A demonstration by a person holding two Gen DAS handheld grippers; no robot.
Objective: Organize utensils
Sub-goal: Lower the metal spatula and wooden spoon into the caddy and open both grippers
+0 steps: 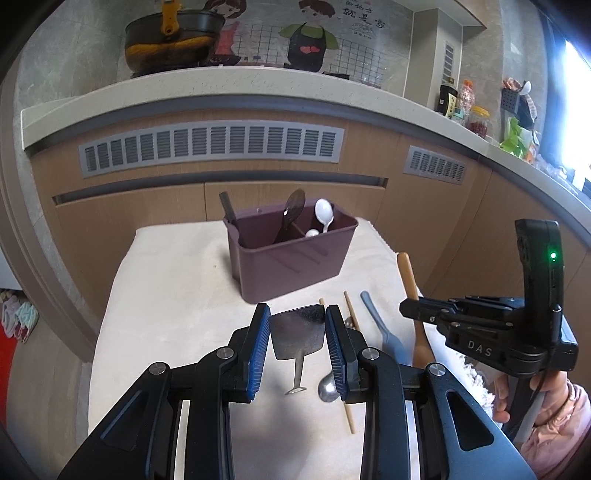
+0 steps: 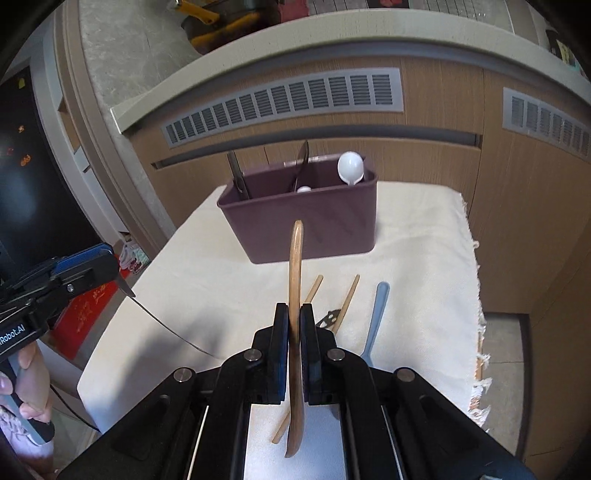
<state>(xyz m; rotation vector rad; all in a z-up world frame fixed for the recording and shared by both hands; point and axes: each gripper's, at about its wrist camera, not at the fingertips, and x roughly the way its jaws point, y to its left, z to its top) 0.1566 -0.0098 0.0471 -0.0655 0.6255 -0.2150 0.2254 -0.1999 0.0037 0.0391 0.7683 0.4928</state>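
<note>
Right gripper [image 2: 294, 328] pads clamp a wooden spoon [image 2: 295, 266], handle toward twelve o'clock at the maroon utensil caddy [image 2: 306, 225]. Left gripper [image 1: 297, 334] hovers partly open, empty, over a metal spatula [image 1: 295, 332].

1. "DAS" stood in pale letters on the right gripper [image 1: 406, 308] body
2. "Robot.AI" stood on the left gripper [image 2: 122, 286] body
3. Chinese characters on the wall mural [image 1: 364, 18] were too blurred to read

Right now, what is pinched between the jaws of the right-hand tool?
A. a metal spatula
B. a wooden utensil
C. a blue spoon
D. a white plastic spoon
B: the right gripper is clamped on the wooden utensil, whose handle points toward the purple caddy.
</note>
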